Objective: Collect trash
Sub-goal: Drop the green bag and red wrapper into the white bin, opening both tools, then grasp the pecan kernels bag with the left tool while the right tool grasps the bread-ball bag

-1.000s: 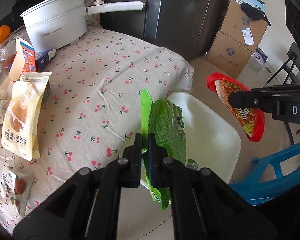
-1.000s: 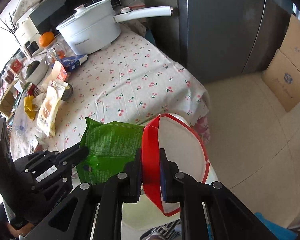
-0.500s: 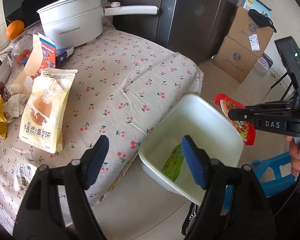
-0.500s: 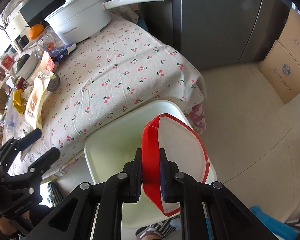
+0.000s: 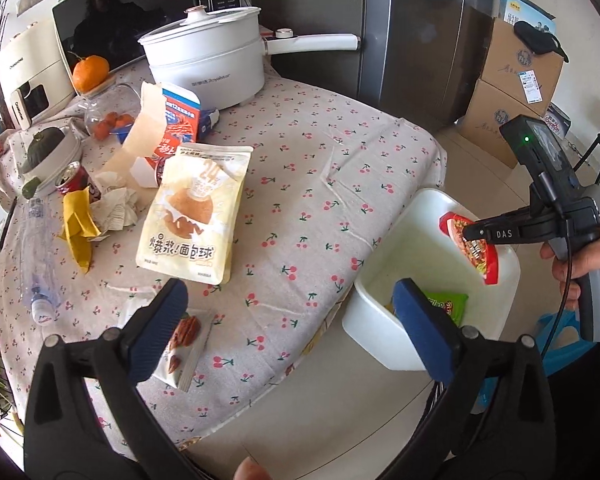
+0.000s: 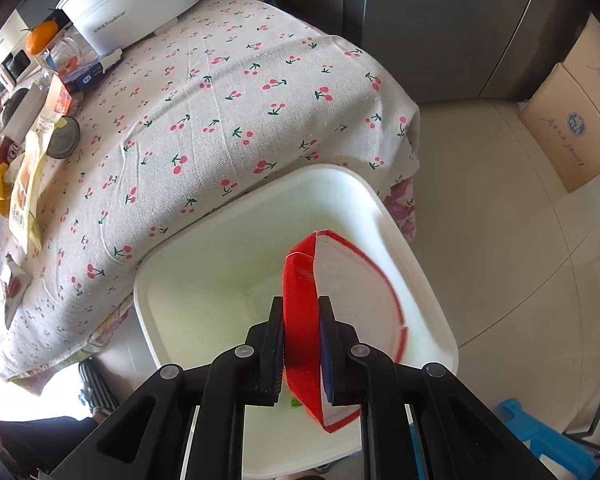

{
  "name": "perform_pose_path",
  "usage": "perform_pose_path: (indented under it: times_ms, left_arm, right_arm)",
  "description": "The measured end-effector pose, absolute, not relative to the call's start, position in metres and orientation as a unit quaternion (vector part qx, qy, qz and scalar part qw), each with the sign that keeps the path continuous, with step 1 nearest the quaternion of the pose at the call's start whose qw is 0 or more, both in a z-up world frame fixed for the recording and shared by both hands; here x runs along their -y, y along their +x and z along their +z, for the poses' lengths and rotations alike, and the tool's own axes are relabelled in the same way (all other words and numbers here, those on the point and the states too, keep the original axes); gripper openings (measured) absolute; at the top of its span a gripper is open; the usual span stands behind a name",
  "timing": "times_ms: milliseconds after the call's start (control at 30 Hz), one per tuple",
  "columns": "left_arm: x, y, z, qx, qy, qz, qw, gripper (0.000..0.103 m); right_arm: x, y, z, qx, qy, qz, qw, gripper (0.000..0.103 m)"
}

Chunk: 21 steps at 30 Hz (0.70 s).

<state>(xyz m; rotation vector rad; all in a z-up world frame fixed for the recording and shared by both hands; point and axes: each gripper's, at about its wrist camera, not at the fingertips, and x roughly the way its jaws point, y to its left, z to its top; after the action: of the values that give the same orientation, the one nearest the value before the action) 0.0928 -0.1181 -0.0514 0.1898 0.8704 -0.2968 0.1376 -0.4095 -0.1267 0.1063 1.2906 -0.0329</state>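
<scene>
A white bin (image 5: 384, 344) stands on the floor against the edge of the cherry-print table (image 5: 320, 184). A green wrapper (image 5: 446, 304) lies inside it. My left gripper (image 5: 290, 296) hangs over the table edge beside the bin, its jaws opening wide with nothing between them. My right gripper (image 6: 300, 320) is shut on a red noodle-cup lid (image 6: 296, 280) and holds it just inside the bin (image 6: 220, 220). On the table lie a cream bread bag (image 5: 196, 216), a nut packet (image 5: 184, 336), a plastic bottle (image 5: 40, 256), a yellow wrapper (image 5: 78, 232) and crumpled tissue (image 5: 116, 204).
A white electric pot (image 5: 208, 64), a torn milk carton (image 5: 168, 128), a can (image 5: 74, 184) and an orange (image 5: 90, 72) crowd the table's far side. A grey fridge (image 5: 420, 28) stands behind. Cardboard boxes (image 5: 516, 92) sit on the floor and a blue stool (image 6: 540, 436) beside the bin.
My left gripper let go of the green wrapper, which fell into the bin, then opened wide and drew back over the table. My right gripper has sunk into the bin with the red lid.
</scene>
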Motion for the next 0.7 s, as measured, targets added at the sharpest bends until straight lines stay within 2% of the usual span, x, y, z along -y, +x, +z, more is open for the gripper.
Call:
perform_pose_path:
  times_ms: [33,67,100,167,267,700]
  left_arm:
    - [0.115,0.092,-0.051,-0.419,0.092,-0.14,0.892,0.102]
    - [0.112,0.091,-0.051,-0.419,0.094,-0.133,0.893,0.102]
    - [0.109,0.09,-0.051,-0.419,0.094,-0.129,0.894,0.102]
    - [0.103,0.089,-0.051,-0.418,0.095,-0.122,0.895,0.102]
    - [0.092,0.089,-0.05,-0.418,0.091,-0.113,0.897,0.102]
    - [0.013,0.099,-0.047,-0.437,0.029,-0.066,0.896,0.102]
  right_arm:
    - [0.41,0.138,-0.127,-0.6,0.052,-0.017,0.798,0.019]
    - [0.41,0.139,-0.126,-0.601,0.055,-0.017,0.797,0.029]
    - [0.41,0.14,-0.125,-0.6,0.058,-0.019,0.797,0.047]
    - [0.409,0.139,-0.119,-0.59,0.06,-0.024,0.805,0.065]
    - [0.403,0.139,-0.105,-0.575,0.056,-0.019,0.816,0.066]
    - [0.35,0.128,-0.057,-0.516,0.0,0.02,0.856,0.082]
